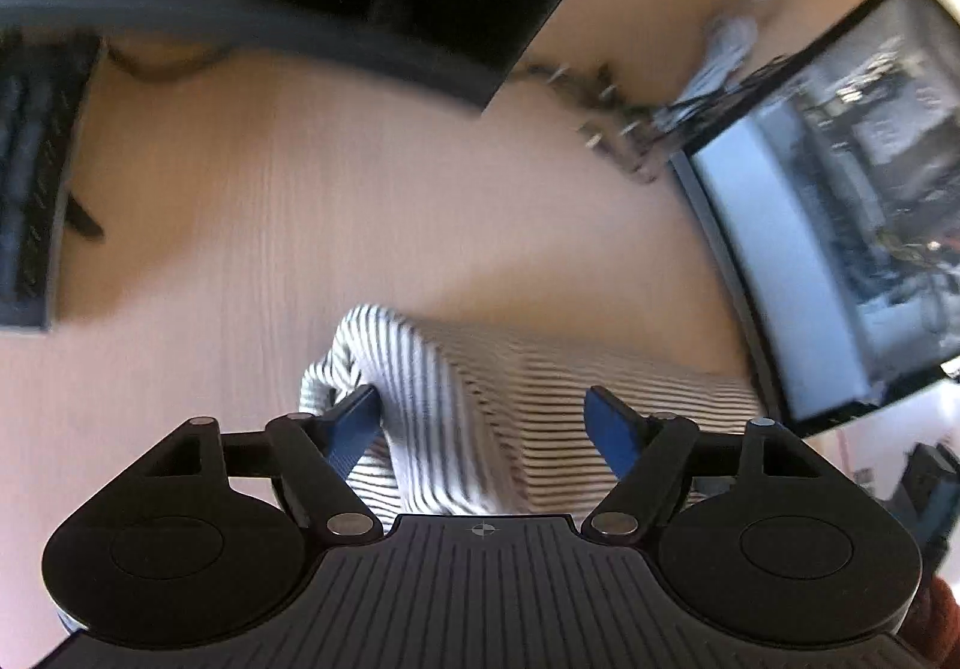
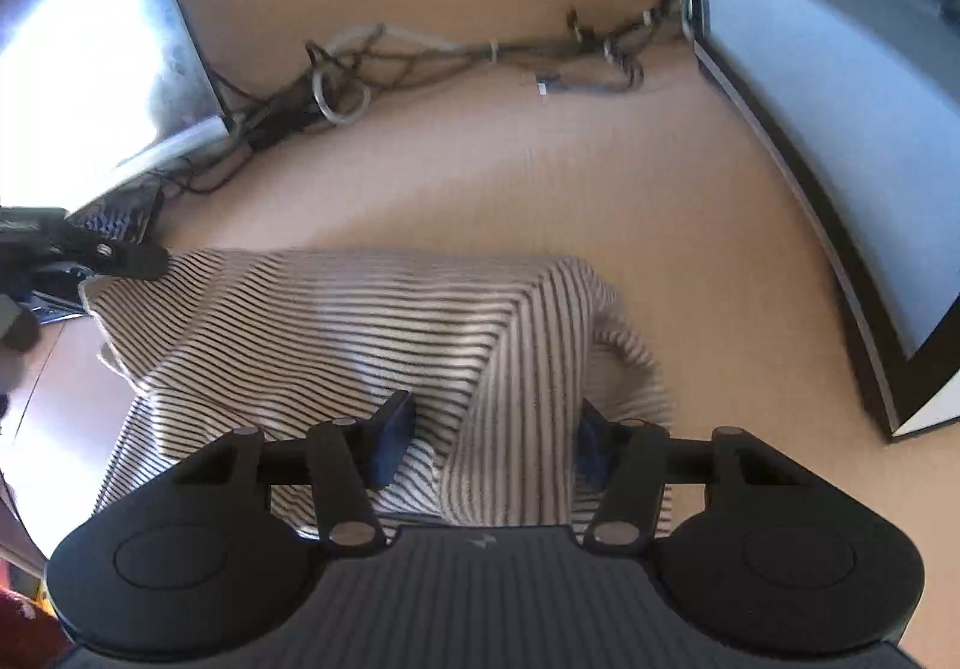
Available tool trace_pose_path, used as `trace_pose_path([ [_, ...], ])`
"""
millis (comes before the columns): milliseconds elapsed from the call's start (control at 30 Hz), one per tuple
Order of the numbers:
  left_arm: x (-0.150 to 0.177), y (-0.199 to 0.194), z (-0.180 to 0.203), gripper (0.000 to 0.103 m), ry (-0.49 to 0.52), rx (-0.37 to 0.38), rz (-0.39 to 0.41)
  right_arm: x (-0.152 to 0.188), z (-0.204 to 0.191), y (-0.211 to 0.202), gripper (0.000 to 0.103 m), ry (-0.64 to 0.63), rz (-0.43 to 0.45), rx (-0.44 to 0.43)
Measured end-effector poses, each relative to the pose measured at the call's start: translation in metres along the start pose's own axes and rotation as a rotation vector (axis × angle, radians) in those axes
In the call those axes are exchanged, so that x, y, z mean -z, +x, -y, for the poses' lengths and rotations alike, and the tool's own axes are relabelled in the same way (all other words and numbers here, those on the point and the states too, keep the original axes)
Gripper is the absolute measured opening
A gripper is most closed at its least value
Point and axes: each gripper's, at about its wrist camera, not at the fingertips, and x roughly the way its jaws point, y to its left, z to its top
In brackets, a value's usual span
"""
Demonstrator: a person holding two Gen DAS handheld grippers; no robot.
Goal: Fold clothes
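Garment, striped (image 2: 336,321): soft, light, limp; lies bunched on the desk (image 2: 480,177), lower centre of both frames. We judge a folded edge the best hold. Left gripper (image 1: 486,417) and right gripper (image 2: 489,432): spread, pinching nothing.

Your left tool (image 1: 483,417) has a black ribbed body, two round black housings, black link arms with silver pivot pins, blue finger pads (image 1: 354,423) and a small crosshair mark. Your right tool (image 2: 492,438) matches, with darker blue pads (image 2: 390,444) and a faint lightning-bolt mark.
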Motion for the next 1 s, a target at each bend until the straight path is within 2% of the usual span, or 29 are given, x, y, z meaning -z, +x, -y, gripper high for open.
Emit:
trace_pose_path([
  [33,0.0,0.007,-0.002,0.064,-0.014,-0.002,-0.013,-0.001,0.005,0.003,0.054,0.031,-0.004,-0.02],
  [67,0.0,0.014,-0.004,0.058,-0.027,-0.004,-0.026,-0.005,0.009,0.004,0.051,0.044,0.001,-0.038],
  [100,-0.002,0.019,-0.005,0.056,-0.031,-0.007,-0.025,-0.009,0.012,0.007,0.044,0.055,0.007,-0.056],
  [133,-0.006,0.021,-0.004,0.055,-0.021,-0.013,-0.007,-0.018,0.014,0.012,0.04,0.054,0.014,-0.068],
  [200,-0.017,0.02,-0.001,0.045,0.002,-0.033,0.035,-0.036,0.011,0.021,0.03,0.035,0.043,-0.082],
  [333,-0.039,0.004,0.006,0.044,0.033,-0.055,0.133,-0.081,0.007,0.024,0.027,-0.007,0.154,-0.134],
  [433,-0.036,0.001,0.007,0.044,0.03,-0.042,0.159,-0.098,0.01,0.021,0.028,-0.089,0.208,-0.105],
  [500,-0.03,0.01,0.007,0.044,0.018,-0.056,0.134,-0.098,0.019,0.036,0.031,-0.12,0.186,-0.047],
  [567,-0.019,0.026,0.012,0.046,0.06,-0.124,0.115,-0.092,0.03,0.06,0.031,-0.11,0.132,0.025],
  [633,-0.009,0.032,0.021,0.049,0.127,-0.197,0.13,-0.082,0.036,0.067,0.033,-0.094,0.128,0.034],
  [700,-0.005,0.03,0.031,0.051,0.175,-0.231,0.156,-0.079,0.033,0.064,0.038,-0.112,0.14,0.054],
  [767,-0.004,0.028,0.037,0.052,0.21,-0.247,0.165,-0.077,0.028,0.059,0.041,-0.14,0.145,0.081],
  [933,-0.005,0.027,0.037,0.052,0.226,-0.243,0.169,-0.073,0.025,0.046,0.04,-0.165,0.142,0.058],
  [1000,-0.007,0.023,0.034,0.048,0.217,-0.221,0.178,-0.072,0.028,0.045,0.028,-0.122,0.142,0.038],
])
